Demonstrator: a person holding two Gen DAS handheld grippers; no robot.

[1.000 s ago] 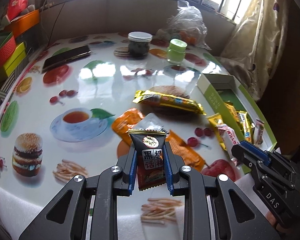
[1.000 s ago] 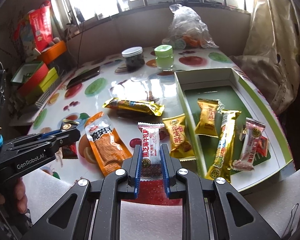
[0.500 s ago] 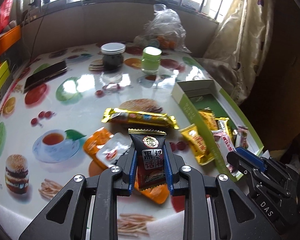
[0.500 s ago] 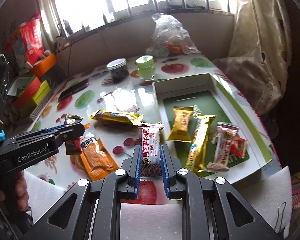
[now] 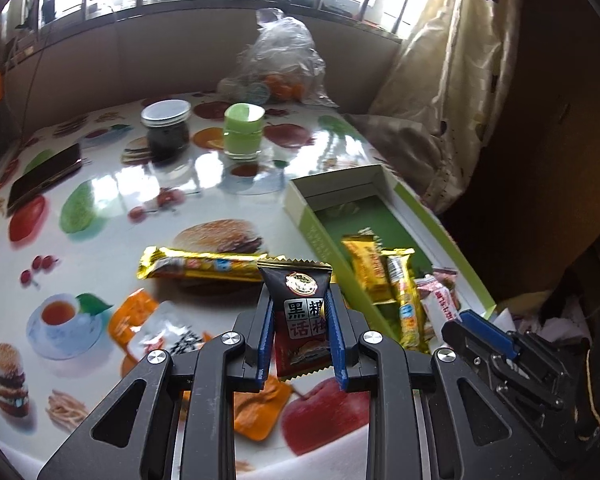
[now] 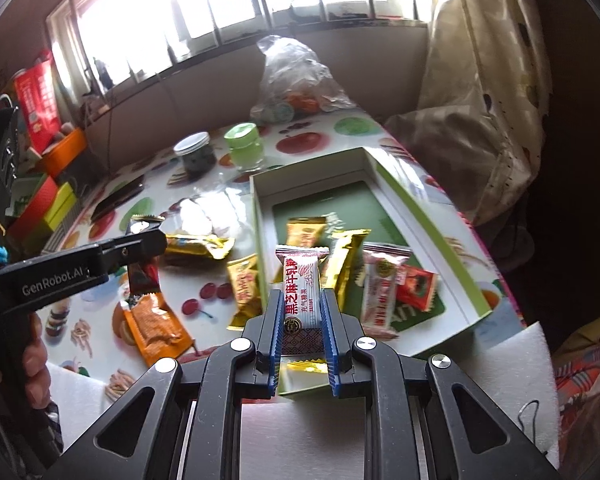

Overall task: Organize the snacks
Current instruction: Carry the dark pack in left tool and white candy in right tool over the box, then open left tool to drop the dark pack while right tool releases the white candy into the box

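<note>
My left gripper (image 5: 300, 320) is shut on a black snack packet (image 5: 298, 300) and holds it above the table, just left of the green-and-white box (image 5: 300, 204). My right gripper (image 6: 300, 320) is shut on a white-and-red candy packet (image 6: 300, 284), raised over the near end of that box (image 6: 396, 190). Several packets lie inside the box, among them a long gold bar (image 6: 346, 264) and a pink-white packet (image 6: 382, 292). On the table remain a long gold bar (image 5: 200, 266), an orange packet (image 6: 154, 322) and a small gold packet (image 6: 244, 288). The left gripper (image 6: 146, 240) also shows in the right wrist view.
A dark jar (image 5: 166, 130), a green jar (image 5: 244, 132) and a clear plastic bag (image 5: 278, 64) stand at the back of the table. A black phone (image 5: 44, 178) lies at the left. Coloured boxes (image 6: 44, 204) sit at the far left, a curtain (image 5: 460, 80) on the right.
Both grippers have carried their packets to the right, toward the box. The right one's packet now hangs over the box's near end; the left one's is closer to its left wall.
</note>
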